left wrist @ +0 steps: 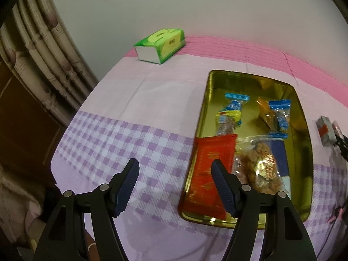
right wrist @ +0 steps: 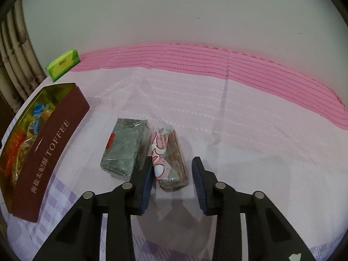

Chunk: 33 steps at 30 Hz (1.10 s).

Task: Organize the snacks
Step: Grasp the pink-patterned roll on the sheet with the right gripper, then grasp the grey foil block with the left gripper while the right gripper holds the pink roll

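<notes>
A: Which step is this?

B: Picking up the next loose snack, I'd judge. In the right wrist view the right gripper (right wrist: 171, 180) straddles the pink-and-white wrapped snack bar (right wrist: 168, 158) at lower centre. The left pad touches the wrapper; a gap shows beside the other finger, so the jaws are not yet pinching it.

A: And its neighbour?

B: The grey-green wrapped block (right wrist: 124, 148) lies just left of it, touching or nearly so. Both rest on the pink cloth (right wrist: 239, 130), outside the tin.

A: Where is the tin?

B: At the left edge of that view, the toffee tin (right wrist: 52, 150), with snacks already inside. In the left wrist view it fills the right half; the red packet (left wrist: 208, 169) and clear bag of brown pieces (left wrist: 258, 167) sit near its lower end.

A: The other hand?

B: The left gripper (left wrist: 175, 184) hangs over the checked cloth, fingers spread, holding nothing.

A: Next?

B: Close fully on the bar without catching the block, then carry it left to the tin.
</notes>
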Tool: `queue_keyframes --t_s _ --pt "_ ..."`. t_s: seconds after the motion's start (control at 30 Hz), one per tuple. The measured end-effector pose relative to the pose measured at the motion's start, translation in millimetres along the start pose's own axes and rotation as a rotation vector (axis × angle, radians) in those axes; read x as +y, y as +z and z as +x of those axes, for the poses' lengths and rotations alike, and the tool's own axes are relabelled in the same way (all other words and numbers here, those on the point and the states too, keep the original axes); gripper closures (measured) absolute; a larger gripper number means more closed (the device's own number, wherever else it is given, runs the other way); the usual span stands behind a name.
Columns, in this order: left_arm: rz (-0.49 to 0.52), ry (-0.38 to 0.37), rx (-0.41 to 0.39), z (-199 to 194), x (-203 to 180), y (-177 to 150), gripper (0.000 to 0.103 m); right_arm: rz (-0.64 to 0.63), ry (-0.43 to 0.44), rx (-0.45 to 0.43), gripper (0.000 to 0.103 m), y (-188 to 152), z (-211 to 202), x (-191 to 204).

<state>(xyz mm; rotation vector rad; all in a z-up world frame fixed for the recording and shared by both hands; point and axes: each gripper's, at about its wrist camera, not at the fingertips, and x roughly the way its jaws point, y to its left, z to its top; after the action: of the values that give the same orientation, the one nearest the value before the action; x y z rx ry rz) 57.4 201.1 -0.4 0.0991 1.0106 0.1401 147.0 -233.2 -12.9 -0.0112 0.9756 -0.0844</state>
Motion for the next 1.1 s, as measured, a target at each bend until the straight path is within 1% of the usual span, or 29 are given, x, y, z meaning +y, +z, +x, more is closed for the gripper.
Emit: queue_keyframes --t_s 0.03,0.13,0.33,0.57,0.77,0.93,1.1 --pt "0.006 -0.005 0.0 -1 -3 0 0.034 0.0 -0.002 -0.001 0.077 0 0 0" --pt "0.025 -0.031 0.0 -7 -17 2 0.034 0.011 -0.006 -0.011 0.079 -1 -1 -3" --pt "0.096 -0.108 -0.029 -21 -56 11 0.034 0.057 -0.066 -0.025 0.08 -7 -6 -27" --pt "0.187 -0.209 -0.016 -27 -117 15 0.034 0.095 -0.148 -0.029 0.08 -19 -17 -62" --pt "0.238 -0.277 -0.018 -32 -161 22 0.034 0.115 -0.167 -0.029 0.08 -24 -22 -74" --pt "0.243 -0.326 0.0 -30 -187 30 0.034 0.113 -0.172 -0.029 0.08 -23 -21 -73" --pt "0.219 -0.392 0.029 -19 -211 39 0.034 0.116 -0.164 -0.03 0.078 -25 -22 -74"
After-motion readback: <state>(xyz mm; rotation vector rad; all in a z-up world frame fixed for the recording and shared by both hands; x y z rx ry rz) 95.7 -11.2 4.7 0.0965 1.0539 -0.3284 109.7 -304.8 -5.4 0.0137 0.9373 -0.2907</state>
